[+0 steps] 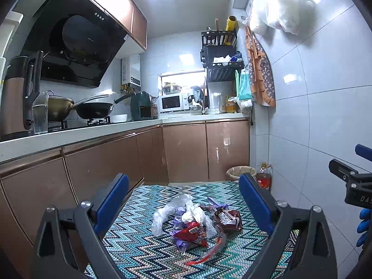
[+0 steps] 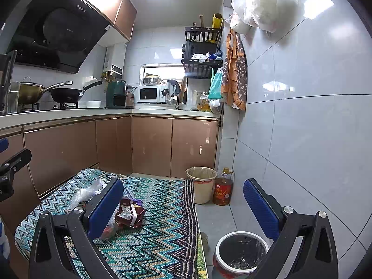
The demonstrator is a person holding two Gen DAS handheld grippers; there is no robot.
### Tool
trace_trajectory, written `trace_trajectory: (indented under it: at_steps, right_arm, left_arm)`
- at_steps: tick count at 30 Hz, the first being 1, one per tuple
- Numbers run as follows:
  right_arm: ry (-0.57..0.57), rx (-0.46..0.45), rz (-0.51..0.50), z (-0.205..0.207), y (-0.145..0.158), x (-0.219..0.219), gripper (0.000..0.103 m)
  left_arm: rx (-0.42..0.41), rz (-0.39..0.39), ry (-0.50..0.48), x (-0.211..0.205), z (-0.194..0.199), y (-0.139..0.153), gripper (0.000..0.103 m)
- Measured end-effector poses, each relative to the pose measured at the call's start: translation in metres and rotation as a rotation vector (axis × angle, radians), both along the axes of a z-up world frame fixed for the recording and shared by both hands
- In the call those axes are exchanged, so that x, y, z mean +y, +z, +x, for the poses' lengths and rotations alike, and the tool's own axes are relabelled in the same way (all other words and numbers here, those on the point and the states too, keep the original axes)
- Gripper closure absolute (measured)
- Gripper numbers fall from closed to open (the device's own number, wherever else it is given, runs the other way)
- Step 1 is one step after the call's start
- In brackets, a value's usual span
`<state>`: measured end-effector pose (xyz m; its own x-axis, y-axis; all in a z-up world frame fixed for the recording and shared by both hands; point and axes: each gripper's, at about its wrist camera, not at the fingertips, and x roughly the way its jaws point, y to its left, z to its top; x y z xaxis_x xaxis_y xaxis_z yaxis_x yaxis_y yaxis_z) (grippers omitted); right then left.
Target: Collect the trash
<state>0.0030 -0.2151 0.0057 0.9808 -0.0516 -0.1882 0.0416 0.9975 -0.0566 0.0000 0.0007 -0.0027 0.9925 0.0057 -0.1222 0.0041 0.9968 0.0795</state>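
- My left claw (image 1: 183,200) hangs with its blue pads spread wide and nothing between them, framing the trash pile (image 1: 197,220). I judge that stance suits a straight drop onto it.
- My right claw (image 2: 183,205) is likewise gaping and empty, held off to the side. Its left pad partly hides the pile.
- The pile sits on the zigzag-patterned cloth (image 1: 144,251) covering the table: a clear plastic bag (image 1: 167,211), crumpled white tissue (image 1: 193,214), red snack wrappers (image 1: 193,230) and a dark red packet (image 2: 130,214), all touching in one heap.
- Only the right view shows the lined bin (image 2: 241,253) on the floor just beside the table's edge, below my right claw. I take that as the drop point, and it likely explains why this claw waits on that side.
- The left view gives the whole heap unobstructed. It also catches the right claw's black body at its edge, with a blue-gloved hand (image 1: 363,223).
- Farther off, both views show a beige bin (image 2: 202,183) and an oil bottle (image 2: 223,188) against the cabinets.
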Motion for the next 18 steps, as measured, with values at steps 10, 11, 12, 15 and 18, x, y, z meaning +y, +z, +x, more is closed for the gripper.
trace_trajectory:
  at_steps: [10, 11, 12, 15, 18]
  right_arm:
    - [0.0, -0.003, 0.005, 0.0, -0.001, 0.001, 0.0]
    - [0.0, -0.003, 0.006, 0.0, -0.001, 0.0, 0.0]
    - [0.001, -0.002, 0.006, 0.0, -0.001, 0.0, 0.0]
    - [0.003, -0.001, 0.009, 0.001, -0.001, 0.001, 0.0]
    - [0.011, 0.008, 0.015, 0.003, -0.004, 0.002, 0.0]
  left_arm:
    - [0.013, -0.027, 0.002, 0.009, 0.003, 0.0, 0.007]
    - [0.016, -0.031, 0.003, 0.01, 0.004, 0.0, 0.007]
    - [0.022, -0.034, 0.002, 0.012, 0.005, 0.001, 0.007]
    - [0.052, -0.051, -0.013, 0.019, 0.011, 0.0, 0.007]
    - [0.076, -0.079, -0.033, 0.027, 0.016, -0.001, 0.007]
